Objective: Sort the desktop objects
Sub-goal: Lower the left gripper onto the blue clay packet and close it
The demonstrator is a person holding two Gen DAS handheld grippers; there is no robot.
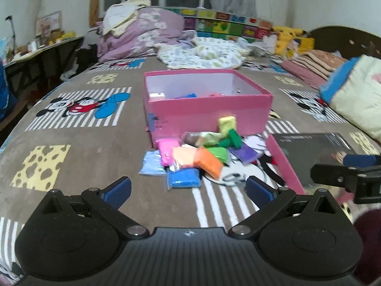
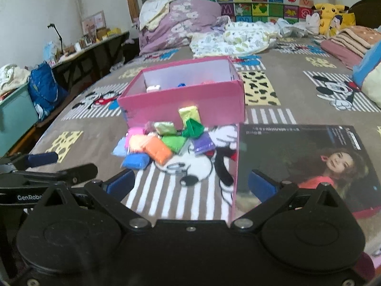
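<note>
We hold our left gripper (image 1: 188,188) and right gripper (image 2: 190,183) wide apart, empty; clay packets (image 1: 190,157) and pink box (image 1: 207,114) lie ahead of both.

left gripper (image 2: 42,159) body: "genrobo", white print, cut off by the right gripper's (image 2: 190,183) linkage
alphabet panels (image 2: 262,6) behind the pink box (image 2: 181,100): single letters, possibly "m", "u", "v"
box lid (image 2: 304,157) right of the pink box: small print along its far edge, too blurred to read
</note>
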